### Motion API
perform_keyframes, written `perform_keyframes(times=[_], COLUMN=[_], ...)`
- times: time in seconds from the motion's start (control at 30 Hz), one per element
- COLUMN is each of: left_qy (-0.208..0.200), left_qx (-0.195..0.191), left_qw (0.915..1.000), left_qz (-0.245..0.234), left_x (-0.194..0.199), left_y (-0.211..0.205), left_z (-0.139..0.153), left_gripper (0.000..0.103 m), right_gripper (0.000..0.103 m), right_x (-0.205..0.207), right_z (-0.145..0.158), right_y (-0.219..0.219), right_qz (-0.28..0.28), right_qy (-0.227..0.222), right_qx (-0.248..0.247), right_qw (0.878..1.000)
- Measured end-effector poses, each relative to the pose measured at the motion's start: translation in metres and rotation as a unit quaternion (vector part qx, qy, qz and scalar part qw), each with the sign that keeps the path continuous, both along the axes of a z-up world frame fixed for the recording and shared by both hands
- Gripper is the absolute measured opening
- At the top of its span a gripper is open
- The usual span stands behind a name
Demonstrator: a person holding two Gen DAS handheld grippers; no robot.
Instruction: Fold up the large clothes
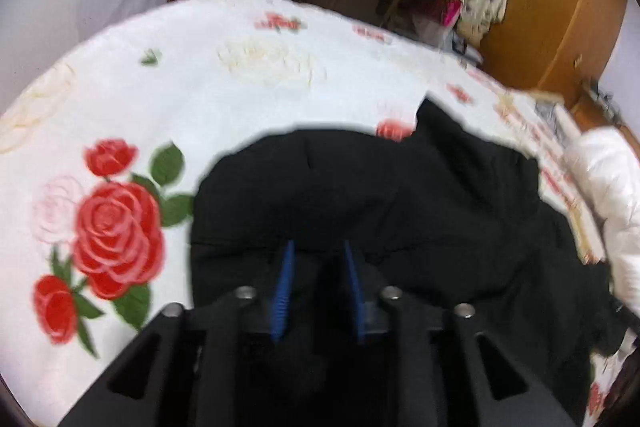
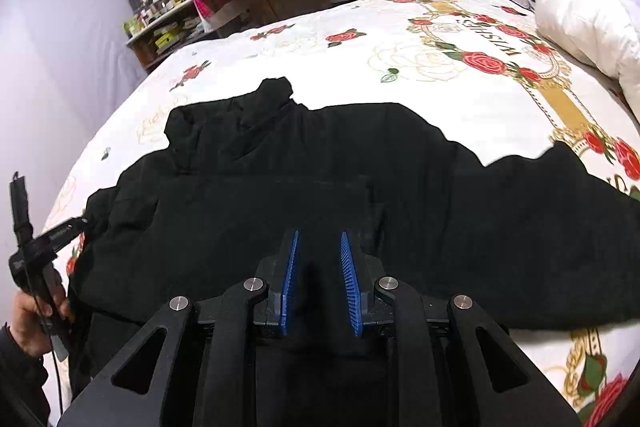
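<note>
The right gripper (image 2: 319, 241) is seen with its blue ribbed pads slightly parted, pinching nothing, over the large black padded coat (image 2: 360, 195) spread across the lower centre. The left gripper (image 1: 319, 247) is likewise narrowly spread above black cloth. Open rose-printed white bedspread (image 2: 340, 71) is left beyond the coat's upper edge. A hand (image 2: 30, 315) is seen lower left.

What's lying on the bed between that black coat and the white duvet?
Nothing: in the right wrist view only bare rose-print sheet separates the black coat from the white duvet.
</note>
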State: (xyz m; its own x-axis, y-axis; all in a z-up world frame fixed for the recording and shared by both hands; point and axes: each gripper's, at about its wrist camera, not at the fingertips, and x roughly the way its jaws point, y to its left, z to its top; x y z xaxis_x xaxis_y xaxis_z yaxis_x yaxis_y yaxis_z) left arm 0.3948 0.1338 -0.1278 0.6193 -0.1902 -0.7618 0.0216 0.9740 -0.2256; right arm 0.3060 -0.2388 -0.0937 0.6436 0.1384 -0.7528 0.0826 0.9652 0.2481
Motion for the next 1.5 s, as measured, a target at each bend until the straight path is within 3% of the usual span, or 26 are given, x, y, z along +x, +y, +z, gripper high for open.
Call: perform_keyframes(times=[0.1, 0.2, 0.23, 0.43, 0.7, 0.97, 1.0, 1.03, 1.1, 1.5], left_qy=[-0.002, 0.003, 0.011, 0.002, -0.022, -0.037, -0.04, -0.042, -0.044, -0.036], left_qx=[0.039, 0.051, 0.047, 0.01, 0.044, 0.052, 0.055, 0.057, 0.055, 0.05], left_qw=[0.9991, 0.9984, 0.9986, 0.9998, 0.9981, 0.9961, 0.9957, 0.9954, 0.9948, 0.9915], left_qz=[-0.016, -0.023, -0.023, -0.019, -0.037, -0.061, -0.062, -0.064, -0.073, -0.115], left_x=[0.007, 0.008, 0.008, -0.024, -0.117, -0.199, -0.208, -0.215, -0.23, -0.288], left_y=[-0.014, -0.021, -0.019, -0.019, -0.062, -0.111, -0.114, -0.117, -0.123, -0.166], left_z=[-0.015, -0.015, -0.012, 0.023, 0.06, 0.097, 0.102, 0.106, 0.114, 0.132], left_gripper=[0.039, 0.044, 0.045, 0.046, 0.046, 0.046, 0.046, 0.046, 0.046, 0.046], right_gripper=[0.022, 0.022, 0.022, 0.022, 0.022, 0.023, 0.031, 0.05, 0.068, 0.068], right_x=[0.005, 0.022, 0.024, -0.002, -0.083, -0.164, -0.171, -0.18, -0.195, -0.254], right_z=[-0.013, -0.054, -0.056, -0.027, 0.007, 0.035, 0.037, 0.04, 0.046, 0.063], right_y=[0.0, -0.002, -0.004, -0.01, -0.029, -0.05, -0.053, -0.056, -0.062, -0.103], right_qz=[0.002, 0.021, 0.025, 0.019, -0.014, -0.035, -0.036, -0.038, -0.042, -0.083], right_qy=[0.011, 0.099, 0.102, 0.072, 0.039, 0.03, 0.029, 0.028, 0.021, -0.002], right_qx=[-0.004, -0.009, -0.005, -0.013, 0.013, 0.03, 0.034, 0.038, 0.048, 0.074], right_qw=[1.0, 0.995, 0.994, 0.997, 0.999, 0.998, 0.998, 0.998, 0.998, 0.994])
